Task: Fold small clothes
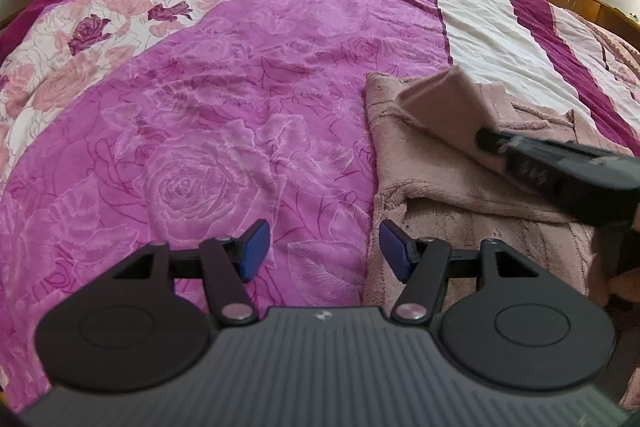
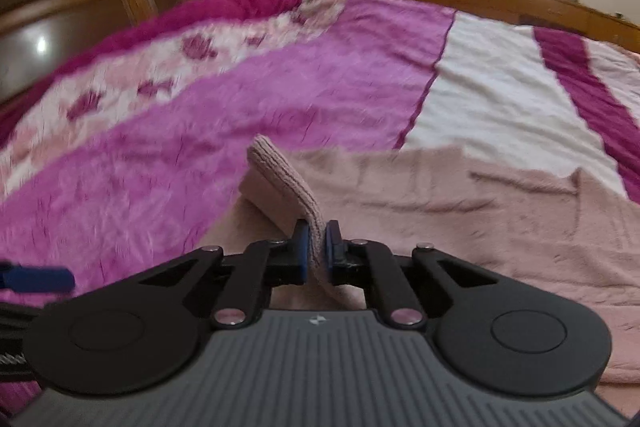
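Two grippers are in my views, over a bed covered by a magenta bedspread (image 1: 224, 99) printed with large pale roses, with a cream and dark-magenta striped panel toward the window side. On it lies the dusty-pink fuzzy garment (image 1: 440, 163), a soft, plush-knit piece with faint ribbed lines, spread mostly flat near the right of my left view and overlapping both the rose print and the cream stripe. My right gripper (image 2: 316, 247) has its blue pads pinched tight on a ribbed edge of that garment; the fold it holds stands up off the rest of the cloth as a narrow, raised flap with a smoother underside showing. In the left view that same flap appears as a lifted triangular corner with the right gripper's black fingers clamped at its base. My left gripper (image 1: 320, 247) hangs with its blue pads well apart and nothing between them, one pad over the bedspread, the other over the garment's near left edge.
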`<state>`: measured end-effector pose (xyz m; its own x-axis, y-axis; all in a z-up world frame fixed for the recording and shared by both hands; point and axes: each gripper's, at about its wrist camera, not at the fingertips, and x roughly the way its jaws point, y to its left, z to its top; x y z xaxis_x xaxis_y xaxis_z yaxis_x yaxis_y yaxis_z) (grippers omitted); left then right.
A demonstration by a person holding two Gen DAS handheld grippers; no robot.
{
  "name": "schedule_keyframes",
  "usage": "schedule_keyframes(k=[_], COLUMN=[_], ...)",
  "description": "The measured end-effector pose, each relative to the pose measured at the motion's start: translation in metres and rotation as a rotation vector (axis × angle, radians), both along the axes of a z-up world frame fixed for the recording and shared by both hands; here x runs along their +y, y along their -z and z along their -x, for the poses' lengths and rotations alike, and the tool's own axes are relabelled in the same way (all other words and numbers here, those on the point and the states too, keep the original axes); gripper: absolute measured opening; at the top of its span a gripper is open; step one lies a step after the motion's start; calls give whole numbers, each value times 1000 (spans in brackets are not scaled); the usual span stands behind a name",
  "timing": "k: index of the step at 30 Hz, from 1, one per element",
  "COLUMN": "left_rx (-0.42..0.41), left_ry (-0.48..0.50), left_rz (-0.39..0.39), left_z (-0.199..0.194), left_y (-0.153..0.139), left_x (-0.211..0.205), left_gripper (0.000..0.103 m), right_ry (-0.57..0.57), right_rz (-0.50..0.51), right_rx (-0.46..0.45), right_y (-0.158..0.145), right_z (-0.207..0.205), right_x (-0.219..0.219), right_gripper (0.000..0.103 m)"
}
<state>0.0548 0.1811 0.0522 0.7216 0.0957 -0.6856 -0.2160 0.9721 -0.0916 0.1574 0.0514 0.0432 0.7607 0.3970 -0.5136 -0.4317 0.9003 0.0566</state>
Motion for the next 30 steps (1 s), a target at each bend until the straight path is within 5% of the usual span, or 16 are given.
schedule_keyframes(k=[16,23,30], left_rx=[-39,-31,-6], left_ry=[78,124,130], left_rz=[3,13,5], left_z=[-21,-32,-42], left_y=[-17,-15,-9], left_x=[-34,-56,-66], left_gripper=[62,62,62], right_ry=[199,393,491], right_rz=[-152,-173,-139], right_rx=[-88,-99,-4], right_y=[-43,-37,-10], right_z=[29,39,32], right_x=[-107,-161,-196], right_gripper=[8,8,9])
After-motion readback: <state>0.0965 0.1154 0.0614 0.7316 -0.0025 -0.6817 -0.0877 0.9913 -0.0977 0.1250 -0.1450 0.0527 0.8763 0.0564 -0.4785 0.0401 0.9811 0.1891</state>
